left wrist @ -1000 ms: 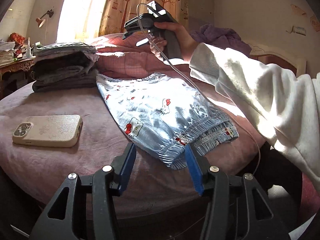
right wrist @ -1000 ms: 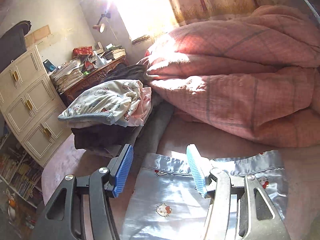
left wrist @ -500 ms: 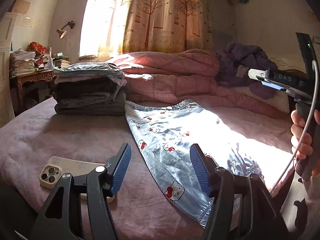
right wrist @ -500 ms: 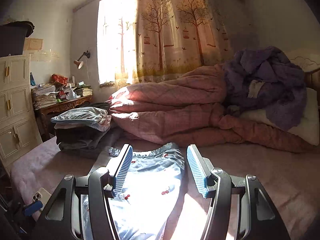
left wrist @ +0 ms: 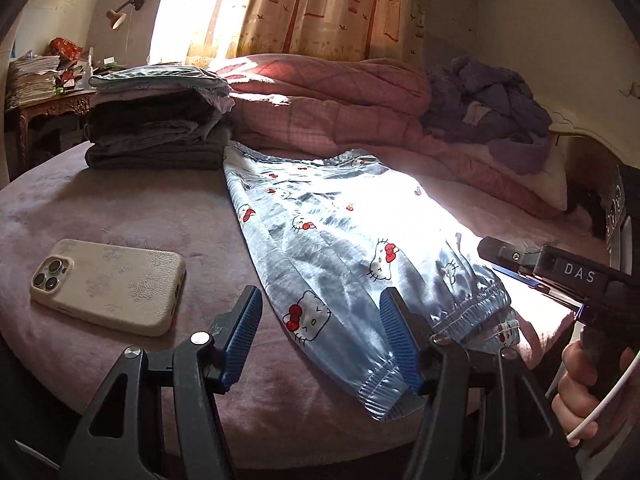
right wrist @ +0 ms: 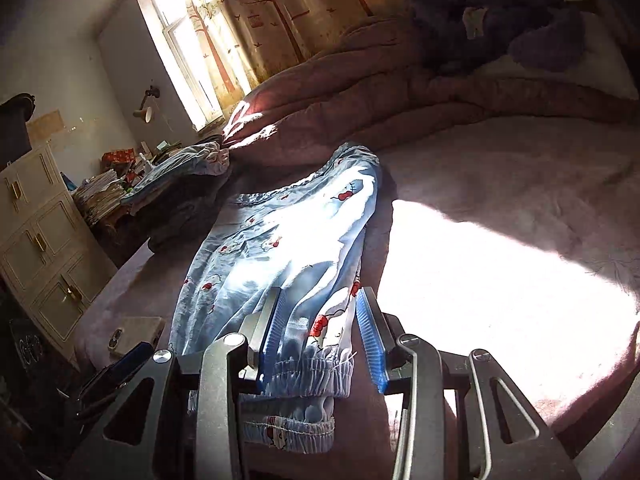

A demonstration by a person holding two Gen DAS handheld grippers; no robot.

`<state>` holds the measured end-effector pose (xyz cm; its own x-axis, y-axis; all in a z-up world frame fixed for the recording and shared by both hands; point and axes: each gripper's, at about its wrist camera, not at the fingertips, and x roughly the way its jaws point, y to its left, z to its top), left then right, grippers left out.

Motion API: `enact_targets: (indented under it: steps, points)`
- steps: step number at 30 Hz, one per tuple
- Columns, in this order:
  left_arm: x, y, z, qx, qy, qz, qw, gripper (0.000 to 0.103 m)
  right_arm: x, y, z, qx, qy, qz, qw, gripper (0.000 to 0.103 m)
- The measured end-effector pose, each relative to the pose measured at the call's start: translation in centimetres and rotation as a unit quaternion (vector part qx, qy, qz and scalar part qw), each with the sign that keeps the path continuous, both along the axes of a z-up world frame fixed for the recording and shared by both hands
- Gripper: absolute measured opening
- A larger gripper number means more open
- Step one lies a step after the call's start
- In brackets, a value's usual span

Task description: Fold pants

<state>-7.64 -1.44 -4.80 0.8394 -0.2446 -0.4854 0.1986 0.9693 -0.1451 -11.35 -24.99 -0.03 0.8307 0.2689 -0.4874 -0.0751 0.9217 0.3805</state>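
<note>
Left wrist view showed my left gripper (left wrist: 320,330) with jaws spread wide, empty, above the cuffed hem of the pale blue satin cat-print pants (left wrist: 340,236) lying flat on the mauve bed (left wrist: 120,208); my right gripper (right wrist: 322,338) stood likewise wide, straddling the other cuff without pinching it

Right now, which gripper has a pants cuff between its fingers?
The right gripper: its open fingers straddle one elastic cuff of the pants. The left gripper is open too, above the bed at the pants' edge.
</note>
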Motion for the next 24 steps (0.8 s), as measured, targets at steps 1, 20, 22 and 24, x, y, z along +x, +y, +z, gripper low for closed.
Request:
enact_targets:
  steps: [1, 20, 22, 24]
  points:
    - [-0.1, -0.1, 0.0, 0.004, -0.002, 0.003, 1.0, 0.06, 0.3, 0.3, -0.3, -0.004, 0.01, -0.007, 1.0, 0.036]
    - [1.3, 0.1, -2.2, 0.013, 0.027, 0.047, 0.9984, 0.06, -1.7, 0.0, -3.2, -0.027, 0.037, -0.126, 0.991, 0.007]
    - [1.3, -0.1, -2.3, 0.027, 0.02, 0.049, 0.9982, 0.06, -1.5, -0.1, -3.6, -0.031, 0.03, -0.122, 0.992, 0.007]
    - [1.1, 0.0, -2.2, 0.027, 0.015, 0.048, 0.9984, 0.06, -1.4, 0.4, -3.3, -0.057, 0.023, -0.121, 0.991, 0.007]
